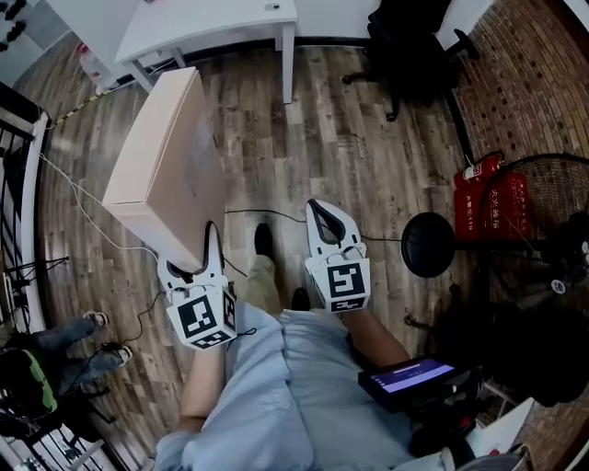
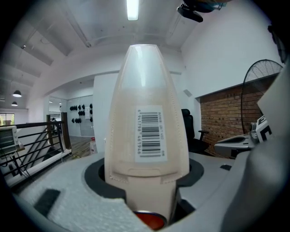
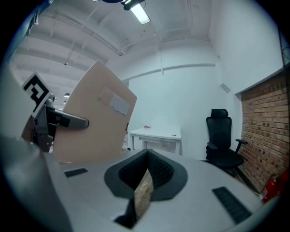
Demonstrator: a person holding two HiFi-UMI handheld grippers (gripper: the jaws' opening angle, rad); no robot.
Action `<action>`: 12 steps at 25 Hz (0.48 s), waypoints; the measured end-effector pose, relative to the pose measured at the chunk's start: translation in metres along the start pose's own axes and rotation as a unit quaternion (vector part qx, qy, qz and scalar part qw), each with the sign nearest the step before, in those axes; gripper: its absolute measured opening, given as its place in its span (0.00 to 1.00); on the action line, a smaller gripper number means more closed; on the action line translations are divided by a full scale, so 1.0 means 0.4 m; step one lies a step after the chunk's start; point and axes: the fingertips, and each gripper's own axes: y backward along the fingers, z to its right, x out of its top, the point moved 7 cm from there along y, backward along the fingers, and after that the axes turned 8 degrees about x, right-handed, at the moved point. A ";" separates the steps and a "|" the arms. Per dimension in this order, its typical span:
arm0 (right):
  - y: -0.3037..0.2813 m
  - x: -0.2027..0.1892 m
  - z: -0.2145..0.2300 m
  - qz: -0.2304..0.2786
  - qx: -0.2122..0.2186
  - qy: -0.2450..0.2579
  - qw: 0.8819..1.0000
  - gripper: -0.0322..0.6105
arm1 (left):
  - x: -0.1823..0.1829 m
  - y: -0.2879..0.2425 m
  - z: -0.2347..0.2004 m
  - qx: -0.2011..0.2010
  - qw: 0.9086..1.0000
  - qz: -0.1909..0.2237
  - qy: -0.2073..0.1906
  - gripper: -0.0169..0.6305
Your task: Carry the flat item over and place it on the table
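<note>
Wood floor (image 1: 276,138); table (image 1: 221,23) ahead. Left gripper (image 1: 208,246) pinches flat box (image 1: 166,166) at its near edge; right gripper (image 1: 322,216) pressed together, off it. Likely stiff, light, tippy.

White table (image 1: 221,23) and black chair (image 1: 414,46) on plank floor (image 1: 276,156).

Left gripper (image 2: 145,177) with both jaws closed against the faces of a flat beige box (image 2: 147,90), seen edge-on and upright. A barcode label (image 2: 150,132) sits on the box's narrow edge. Right of the box: black office chair (image 2: 190,131), brick wall (image 2: 222,118), fan (image 2: 263,74). Above it: ceiling light (image 2: 132,9). Left of it: black railing (image 2: 41,140).
</note>
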 end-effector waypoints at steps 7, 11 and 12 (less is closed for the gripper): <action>-0.261 0.043 0.058 -0.017 -0.002 -0.003 1.000 0.06 | 0.027 -0.259 -0.080 -0.005 1.000 -0.016 0.003 0.47; -0.396 0.090 0.081 -0.017 -0.002 0.001 1.000 0.06 | 0.065 -0.393 -0.126 -0.007 1.000 -0.015 0.003 0.47; -0.428 0.104 0.088 -0.016 -0.002 0.002 1.000 0.06 | 0.077 -0.425 -0.136 -0.008 1.000 -0.012 0.003 0.47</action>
